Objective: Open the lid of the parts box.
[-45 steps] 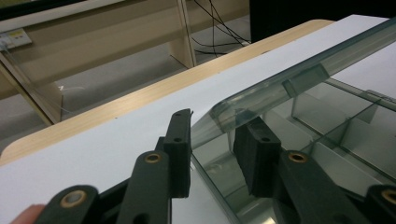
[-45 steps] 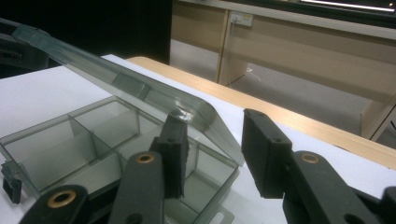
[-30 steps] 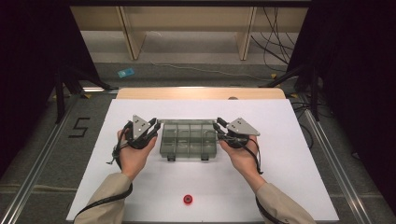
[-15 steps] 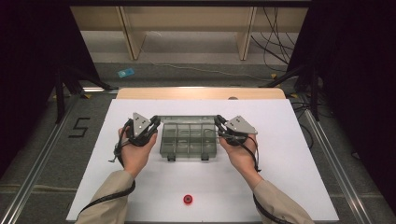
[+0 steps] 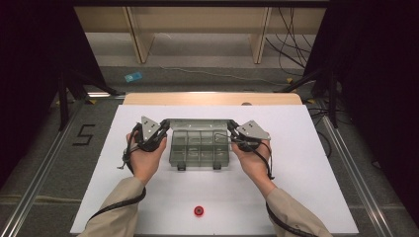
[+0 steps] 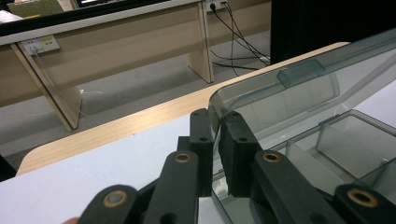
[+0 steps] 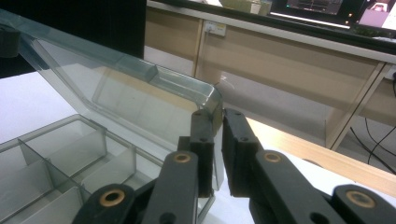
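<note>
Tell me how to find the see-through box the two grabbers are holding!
Look at the big white table. In its middle, between the person's two hands, sits a smoky clear box split into little compartments. Its lid stands open, unlike the tiny red thing nearer the person.

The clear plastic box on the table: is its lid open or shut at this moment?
Open. The lid stands raised, tilted away above the box's bare compartments, and the left gripper and the right gripper each pinch one lid corner.
</note>
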